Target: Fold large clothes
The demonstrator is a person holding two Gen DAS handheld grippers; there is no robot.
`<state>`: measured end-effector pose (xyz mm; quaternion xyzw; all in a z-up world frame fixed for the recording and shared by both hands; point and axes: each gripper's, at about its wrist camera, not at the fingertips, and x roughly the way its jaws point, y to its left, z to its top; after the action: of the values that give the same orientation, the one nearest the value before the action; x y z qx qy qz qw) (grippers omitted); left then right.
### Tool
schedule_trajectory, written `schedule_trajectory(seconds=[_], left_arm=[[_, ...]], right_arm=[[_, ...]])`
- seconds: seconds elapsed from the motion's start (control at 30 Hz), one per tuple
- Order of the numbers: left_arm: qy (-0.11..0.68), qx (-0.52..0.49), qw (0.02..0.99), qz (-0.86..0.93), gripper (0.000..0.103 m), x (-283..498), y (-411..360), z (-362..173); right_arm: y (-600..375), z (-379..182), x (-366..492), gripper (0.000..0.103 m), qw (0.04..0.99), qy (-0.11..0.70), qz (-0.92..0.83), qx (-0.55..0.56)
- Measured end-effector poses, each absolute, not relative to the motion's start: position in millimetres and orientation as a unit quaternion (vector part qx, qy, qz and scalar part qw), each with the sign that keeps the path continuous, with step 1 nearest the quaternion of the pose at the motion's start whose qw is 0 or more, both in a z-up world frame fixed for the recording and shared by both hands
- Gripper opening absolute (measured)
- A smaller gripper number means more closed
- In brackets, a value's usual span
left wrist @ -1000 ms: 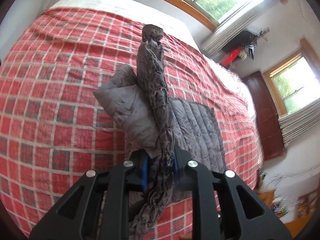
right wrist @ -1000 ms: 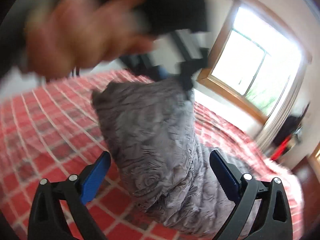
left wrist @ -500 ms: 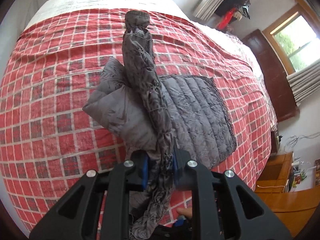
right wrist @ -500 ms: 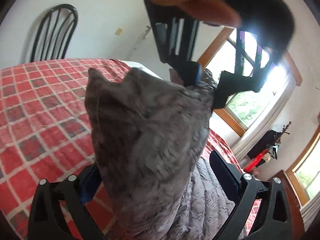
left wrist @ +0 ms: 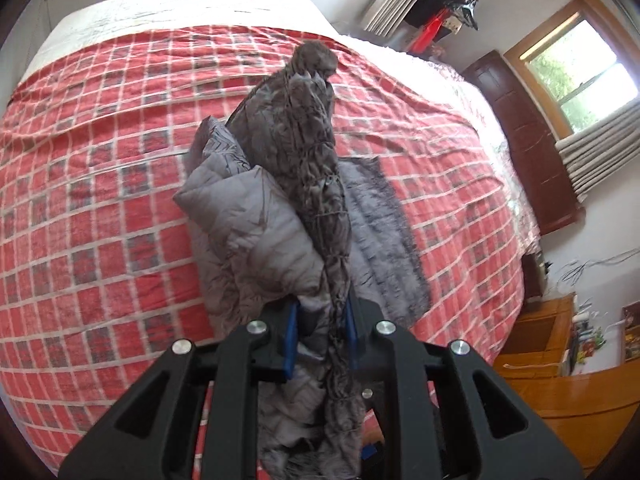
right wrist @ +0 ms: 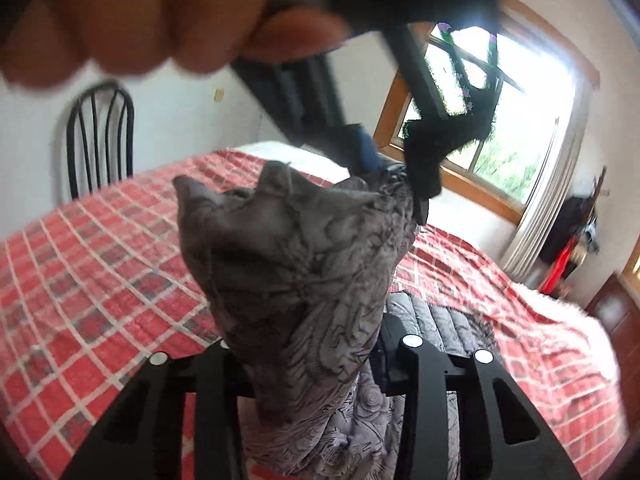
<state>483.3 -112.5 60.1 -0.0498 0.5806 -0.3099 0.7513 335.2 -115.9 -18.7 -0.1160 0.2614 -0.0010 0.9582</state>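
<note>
Mid-fold: left gripper point(left wrist: 320, 332) pinching the grey jacket point(left wrist: 296, 184); right gripper point(right wrist: 308, 364) clamped on it too. Next, carry it toward 12 o'clock over the bed point(left wrist: 100, 200).

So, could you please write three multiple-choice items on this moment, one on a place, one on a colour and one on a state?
1. Where does the lower part of the grey quilted garment rest?
A. on the bedspread
B. on the chair
C. on the floor

2. What colour is the checked bedspread?
A. blue
B. red
C. green

3. How is the left gripper?
A. open, clear of cloth
B. out of sight
C. shut on the garment

Answers: 1 A, the flat quilted panel lies on the bed; 2 B, red squares with pale lines; 3 C, its blue pads pinch a bunched strip of the cloth.
</note>
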Motion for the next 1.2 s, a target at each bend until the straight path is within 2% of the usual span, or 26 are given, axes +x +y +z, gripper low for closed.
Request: schedule_trajectory(seconds=[0.2, 0.3, 0.37, 0.43, 0.63, 0.87, 0.93, 1.0, 1.13, 1.2], left_arm=[[0.575, -0.070, 0.746, -0.328, 0.021, 485, -158, 60], [0.552, -0.112, 0.750, -0.346, 0.030, 486, -178, 59], [0.525, -0.152, 0.758, -0.356, 0.044, 487, -178, 62], [0.513, -0.179, 0.758, -0.361, 0.049, 487, -178, 61], [0.496, -0.160, 0.779, -0.349, 0.051, 475, -165, 28], [0.498, -0.215, 0.767, -0.343, 0.051, 471, -131, -35], [0.501, -0.220, 0.765, -0.339, 0.051, 472, -129, -46], [0.499, -0.218, 0.767, -0.340, 0.052, 471, -130, -53], [0.507, -0.221, 0.762, -0.339, 0.053, 475, -133, -62], [0.505, -0.220, 0.762, -0.341, 0.054, 475, -134, -64]], right_arm=[[-177, -6, 319, 0.034, 0.964, 0.264, 0.018, -0.030], [-217, -3, 314, 0.033, 0.961, 0.273, 0.031, 0.023], [-249, -7, 311, 0.033, 0.956, 0.280, 0.041, 0.078], [-275, -16, 309, 0.033, 0.949, 0.289, 0.043, 0.120], [-342, -51, 301, 0.033, 0.918, 0.308, 0.061, 0.243], [-365, -60, 297, 0.036, 0.896, 0.328, 0.089, 0.286], [-367, -60, 298, 0.041, 0.892, 0.335, 0.092, 0.288], [-370, -57, 298, 0.056, 0.889, 0.340, 0.092, 0.292], [-384, -45, 296, 0.075, 0.883, 0.340, 0.100, 0.306], [-396, -37, 299, 0.091, 0.869, 0.345, 0.117, 0.335]])
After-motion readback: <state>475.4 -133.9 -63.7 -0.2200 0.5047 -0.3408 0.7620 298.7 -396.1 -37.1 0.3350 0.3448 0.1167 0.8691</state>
